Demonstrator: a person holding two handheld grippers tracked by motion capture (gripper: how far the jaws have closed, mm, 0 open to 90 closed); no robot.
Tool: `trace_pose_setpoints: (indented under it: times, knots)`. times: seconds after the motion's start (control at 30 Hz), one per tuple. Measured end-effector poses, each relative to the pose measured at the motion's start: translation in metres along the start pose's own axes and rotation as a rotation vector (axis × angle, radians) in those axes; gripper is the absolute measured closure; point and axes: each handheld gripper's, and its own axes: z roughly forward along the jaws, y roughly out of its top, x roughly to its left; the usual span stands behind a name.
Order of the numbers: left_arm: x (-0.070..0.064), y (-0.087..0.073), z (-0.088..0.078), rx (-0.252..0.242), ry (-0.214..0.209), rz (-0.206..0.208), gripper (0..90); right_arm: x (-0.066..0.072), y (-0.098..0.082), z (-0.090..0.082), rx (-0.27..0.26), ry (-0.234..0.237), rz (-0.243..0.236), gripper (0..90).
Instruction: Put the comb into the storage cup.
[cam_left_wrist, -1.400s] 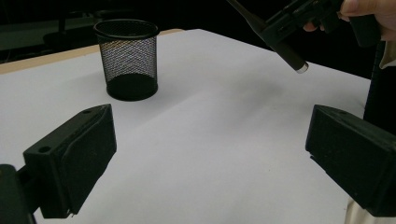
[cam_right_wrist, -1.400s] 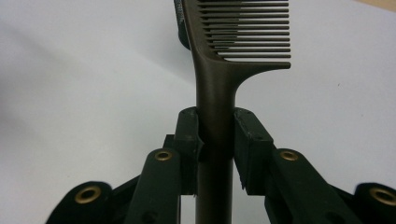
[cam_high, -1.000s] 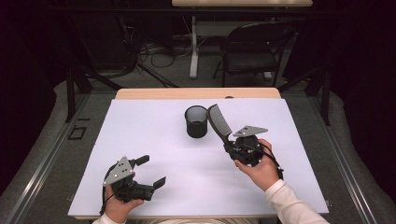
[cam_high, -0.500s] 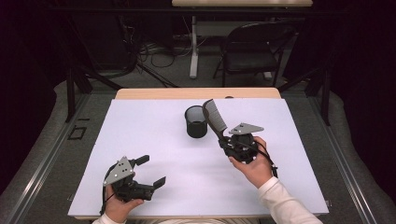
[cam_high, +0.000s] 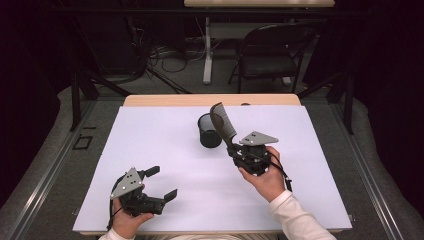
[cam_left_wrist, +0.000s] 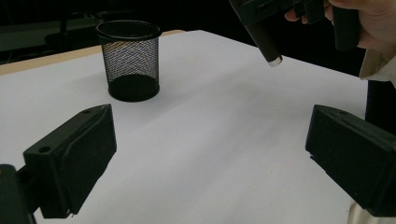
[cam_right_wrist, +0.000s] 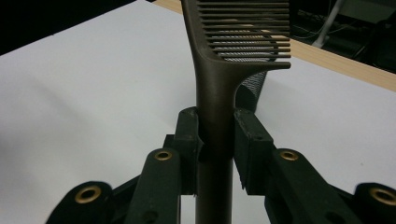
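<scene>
A dark comb (cam_high: 223, 122) stands up from my right gripper (cam_high: 235, 147), which is shut on its handle. The comb's toothed head leans over the rim of a black mesh cup (cam_high: 208, 131) standing upright near the middle back of the white sheet (cam_high: 150, 140). In the right gripper view both pads clamp the comb (cam_right_wrist: 219, 79) handle, with the cup (cam_right_wrist: 252, 86) partly hidden behind the teeth. My left gripper (cam_high: 162, 183) rests at the front left, open and holding nothing. The left gripper view shows its jaws wide apart, the cup (cam_left_wrist: 130, 58) ahead and the comb's handle end (cam_left_wrist: 268, 46) hanging at top right.
The white sheet covers most of a wooden table (cam_high: 210, 100), whose bare strip shows along the far edge. Beyond it are a black chair (cam_high: 270, 55), a table leg and cables on the floor. Dark floor rails run along both sides.
My right gripper has shifted slightly left and farther away with the comb, bringing the comb's head closer over the cup. The left gripper has stayed put.
</scene>
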Motion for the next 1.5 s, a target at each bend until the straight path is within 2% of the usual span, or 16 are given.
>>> trace_pose_setpoints:
  times: [0.4,0.7,0.93,1.1,1.27,1.5]
  knots:
    - [0.002,-0.001,0.0,0.004,0.007,-0.008,2.2,0.018,0.003,0.009,-0.057,0.025,-0.032,72.7]
    - [0.006,-0.002,0.003,-0.002,0.023,-0.038,2.2,0.022,-0.002,0.009,-0.096,0.025,-0.065,72.8]
    - [0.01,-0.001,0.008,0.014,0.041,-0.064,2.2,0.028,-0.006,0.006,-0.119,0.026,-0.089,72.7]
    - [0.013,0.003,0.01,0.007,0.057,-0.069,2.2,0.031,-0.008,0.007,-0.133,0.024,-0.092,72.7]
    - [0.015,0.011,0.011,-0.017,0.054,-0.077,2.2,0.032,-0.009,0.007,-0.15,0.016,-0.095,72.7]
    - [0.019,0.022,0.014,-0.015,0.087,-0.075,2.2,0.035,-0.012,0.011,-0.154,0.003,-0.115,72.7]
